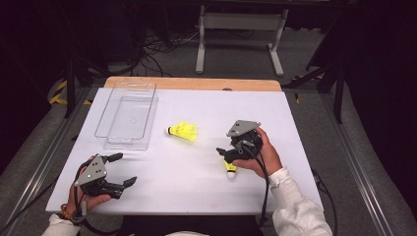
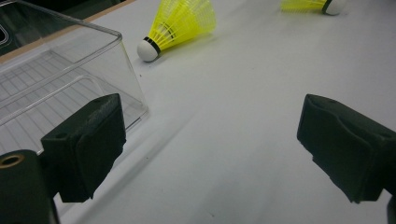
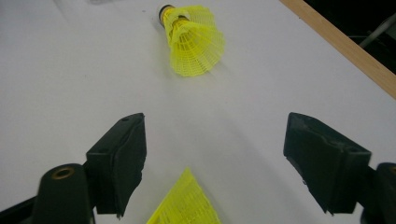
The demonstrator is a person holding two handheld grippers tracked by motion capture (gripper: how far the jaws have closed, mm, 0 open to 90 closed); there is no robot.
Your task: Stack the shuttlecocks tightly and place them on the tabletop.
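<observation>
Two yellow shuttlecocks lie on the white table top. One shuttlecock [image 1: 183,131] [image 2: 180,23] [image 3: 194,39] rests on its side near the middle, its cork toward the clear box. The second shuttlecock [image 1: 230,169] [image 2: 313,4] [image 3: 187,203] lies just under my right gripper [image 1: 225,156] [image 3: 215,163]. That gripper is open: the skirt sits between the jaws low in the right gripper view, and neither pad touches it. My left gripper [image 1: 125,169] [image 2: 210,149] stands open and empty at the front left, pointing across the table.
A clear plastic box [image 1: 130,118] [image 2: 46,84] stands at the back left, close to the left gripper's left jaw. The table's wooden far edge [image 1: 192,83] [image 3: 345,46] runs behind the white sheet. Cables and a stand sit on the floor beyond.
</observation>
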